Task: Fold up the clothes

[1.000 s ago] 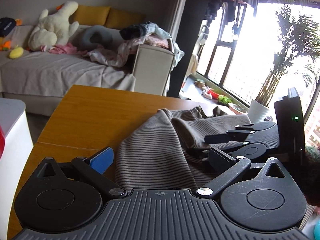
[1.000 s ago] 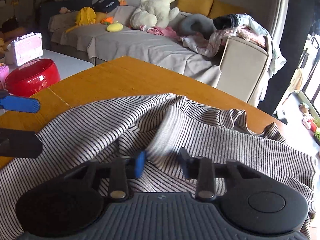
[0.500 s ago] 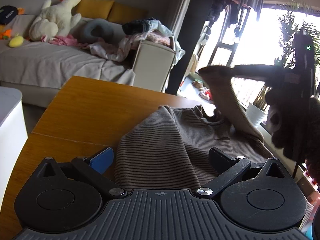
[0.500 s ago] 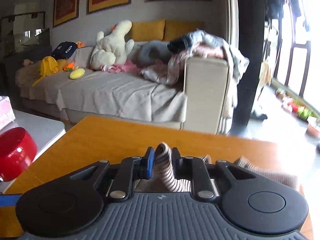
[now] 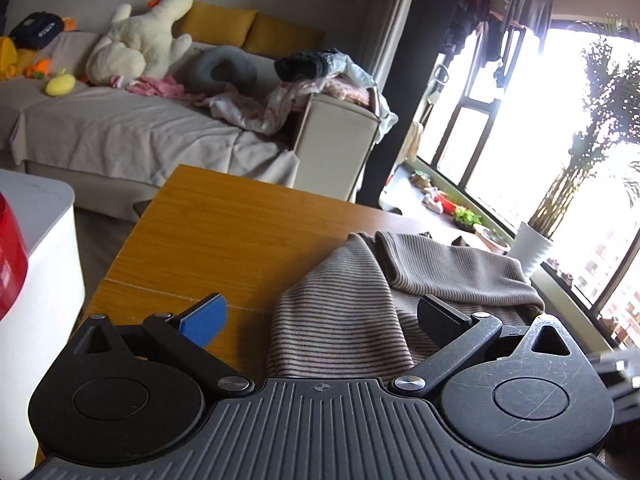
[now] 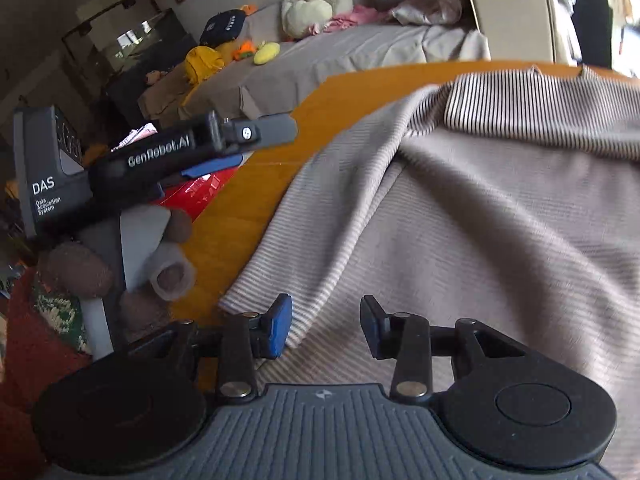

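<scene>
Striped garment [image 5: 352, 312] on wooden table [image 5: 224, 224] facing sofa [image 5: 120, 136]; both grippers parted, empty.

A beige, dark-striped knit garment [image 5: 352, 312] lies rumpled on the wooden bench [image 5: 224, 232], one part folded over its far side.

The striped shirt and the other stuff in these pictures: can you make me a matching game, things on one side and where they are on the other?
Things:
1. striped shirt
2. white plush toy
3. potted plant
4. pile of clothes

Places:
A. by the window
B. on the sofa's armrest
C. spread on the wooden table
D. on the sofa by the yellow cushions

Pairs: 1-C, 2-D, 3-A, 4-B
</scene>
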The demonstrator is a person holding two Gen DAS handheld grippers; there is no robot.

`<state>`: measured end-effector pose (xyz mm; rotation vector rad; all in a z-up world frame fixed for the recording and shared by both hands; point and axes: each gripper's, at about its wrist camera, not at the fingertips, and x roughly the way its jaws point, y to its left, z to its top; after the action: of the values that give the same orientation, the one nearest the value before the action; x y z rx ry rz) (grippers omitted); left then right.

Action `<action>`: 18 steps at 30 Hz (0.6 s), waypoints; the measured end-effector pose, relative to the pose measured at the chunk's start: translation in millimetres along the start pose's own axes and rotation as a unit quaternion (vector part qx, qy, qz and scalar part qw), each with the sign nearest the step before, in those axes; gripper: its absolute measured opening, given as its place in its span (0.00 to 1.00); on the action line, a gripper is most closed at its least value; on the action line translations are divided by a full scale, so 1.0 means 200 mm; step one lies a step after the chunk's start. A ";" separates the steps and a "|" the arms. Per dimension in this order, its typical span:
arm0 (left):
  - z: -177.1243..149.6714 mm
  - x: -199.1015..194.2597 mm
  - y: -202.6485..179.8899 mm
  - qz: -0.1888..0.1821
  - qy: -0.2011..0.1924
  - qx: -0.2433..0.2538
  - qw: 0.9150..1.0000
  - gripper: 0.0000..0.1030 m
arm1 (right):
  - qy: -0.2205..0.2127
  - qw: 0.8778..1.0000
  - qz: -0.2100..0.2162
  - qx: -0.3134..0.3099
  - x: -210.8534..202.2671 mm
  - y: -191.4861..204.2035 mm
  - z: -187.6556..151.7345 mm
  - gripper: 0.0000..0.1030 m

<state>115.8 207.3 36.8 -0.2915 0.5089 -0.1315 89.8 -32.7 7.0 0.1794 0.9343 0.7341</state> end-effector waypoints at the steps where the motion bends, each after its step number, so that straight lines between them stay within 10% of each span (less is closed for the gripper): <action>1: 0.01 0.00 -0.01 0.004 0.001 0.002 1.000 1.00 | -0.007 1.000 0.005 0.005 0.01 0.00 -0.01 0.38; 5: 0.03 -0.01 -0.04 0.015 0.006 0.011 1.000 1.00 | -0.016 0.999 0.030 -0.001 0.04 0.04 -0.02 0.36; 7: 0.04 -0.02 -0.06 0.019 0.007 0.016 1.000 1.00 | -0.019 0.999 0.015 -0.047 0.06 0.09 -0.03 0.12; 11: 0.06 -0.03 -0.08 0.030 0.008 0.025 0.999 1.00 | -0.055 0.994 0.003 -0.094 -0.03 0.12 0.07 0.07; 18: 0.08 -0.03 -0.11 0.039 0.008 0.026 0.999 1.00 | -0.193 0.952 -0.174 -0.164 -0.40 -0.12 0.47 0.07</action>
<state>117.2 191.8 59.0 -0.2195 0.5304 -0.0704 145.3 -86.4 105.2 -0.1315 0.4430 0.4907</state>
